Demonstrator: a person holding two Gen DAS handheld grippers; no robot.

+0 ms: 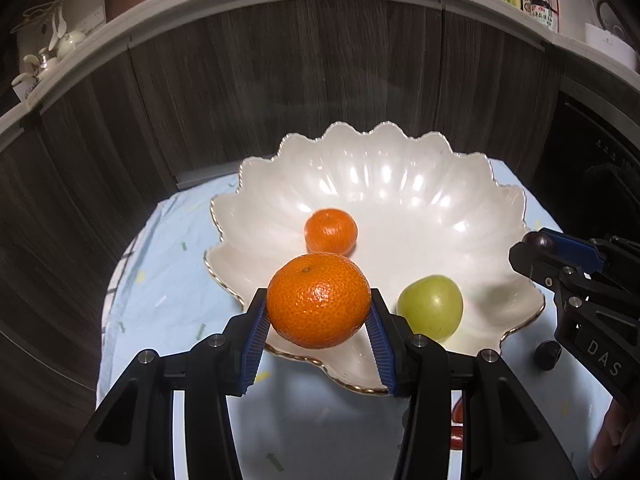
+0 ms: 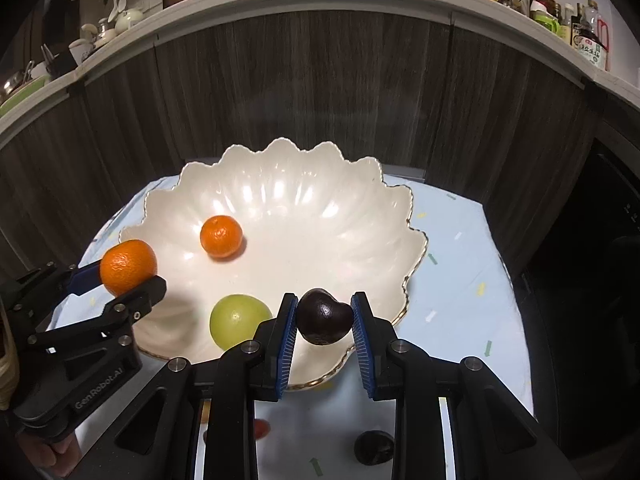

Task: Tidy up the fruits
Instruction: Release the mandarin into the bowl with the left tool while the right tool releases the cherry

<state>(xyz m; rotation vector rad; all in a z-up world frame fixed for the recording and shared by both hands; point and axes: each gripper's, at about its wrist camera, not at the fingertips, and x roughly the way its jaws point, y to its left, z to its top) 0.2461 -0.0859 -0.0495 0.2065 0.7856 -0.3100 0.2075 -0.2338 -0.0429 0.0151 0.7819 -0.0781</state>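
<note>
Pale blue cloth covers the tabletop (image 1: 160, 312) under a scalloped white bowl (image 1: 460, 208) holding a small orange (image 1: 331, 230) and green fruit (image 1: 431, 306). My left tongs (image 1: 318, 304) clench a big orange (image 1: 318, 299) over the bowl's near rim; my right tongs (image 2: 324, 318) clench a dark fruit (image 2: 324, 317) there too.

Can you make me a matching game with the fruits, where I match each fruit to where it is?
Fruits:
1. big mandarin
2. small mandarin
3. green fruit
4. dark purple fruit

Places:
A. lying in the white bowl, near its front edge
B. held in the left gripper
C. held in the right gripper
D. lying in the white bowl, farther back

Pairs: 1-B, 2-D, 3-A, 4-C
</note>
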